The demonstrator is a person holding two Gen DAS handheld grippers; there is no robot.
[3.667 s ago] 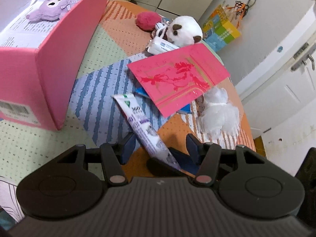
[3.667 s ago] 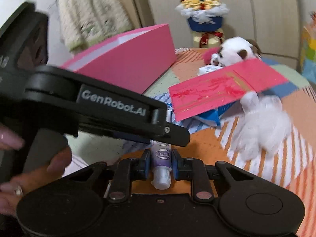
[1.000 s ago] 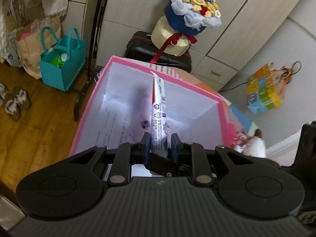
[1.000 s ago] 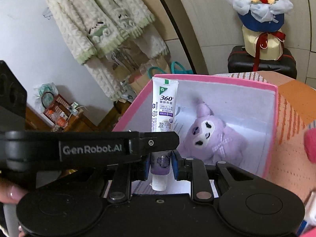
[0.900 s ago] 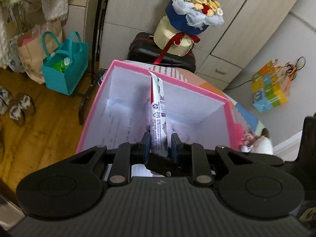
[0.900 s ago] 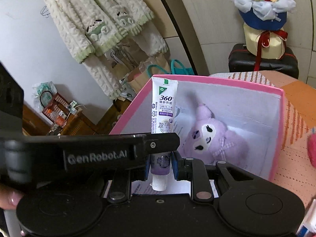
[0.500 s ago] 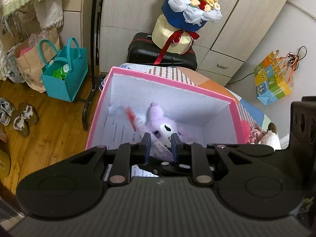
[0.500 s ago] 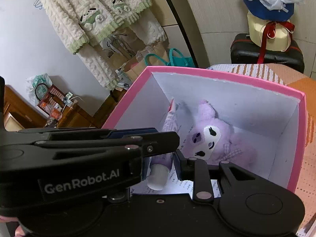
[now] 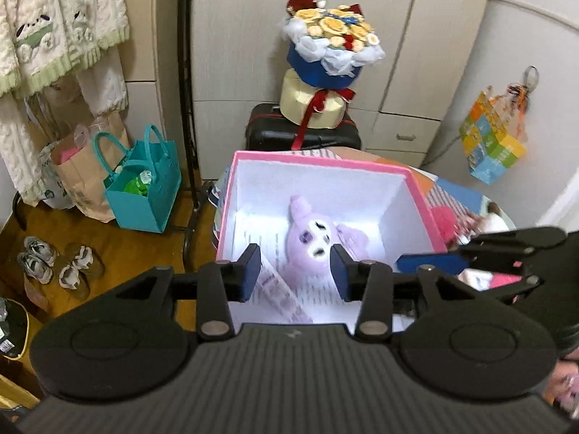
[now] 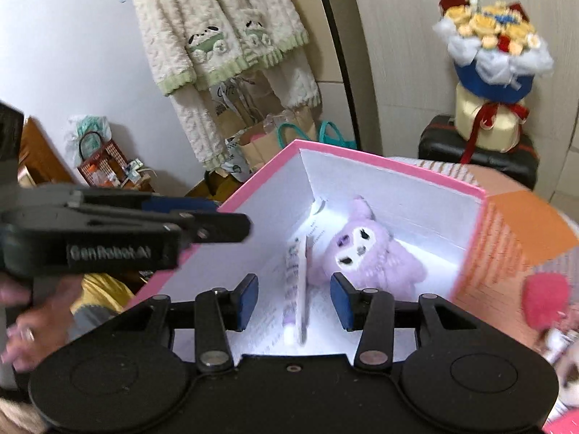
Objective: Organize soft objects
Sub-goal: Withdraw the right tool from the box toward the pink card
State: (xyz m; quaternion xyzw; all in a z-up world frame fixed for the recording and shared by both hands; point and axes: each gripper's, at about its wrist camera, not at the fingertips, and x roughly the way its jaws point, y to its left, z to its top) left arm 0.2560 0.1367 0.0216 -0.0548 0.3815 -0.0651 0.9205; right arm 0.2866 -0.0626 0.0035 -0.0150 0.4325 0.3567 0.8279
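I am holding my left claw (image 9: 295, 271) over the pink box (image 9: 419, 195), its jaws just opening, nothing between them. The tube (image 10: 298, 289) is lying inside beside the purple bunny (image 10: 365, 253). My right claw (image 10: 295, 300) is opening too, empty, so the tube can drop.

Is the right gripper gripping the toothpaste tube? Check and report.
No: the right gripper stands open, its pads clear of the toothpaste tube, which lies in the pink box beside the purple plush toy.
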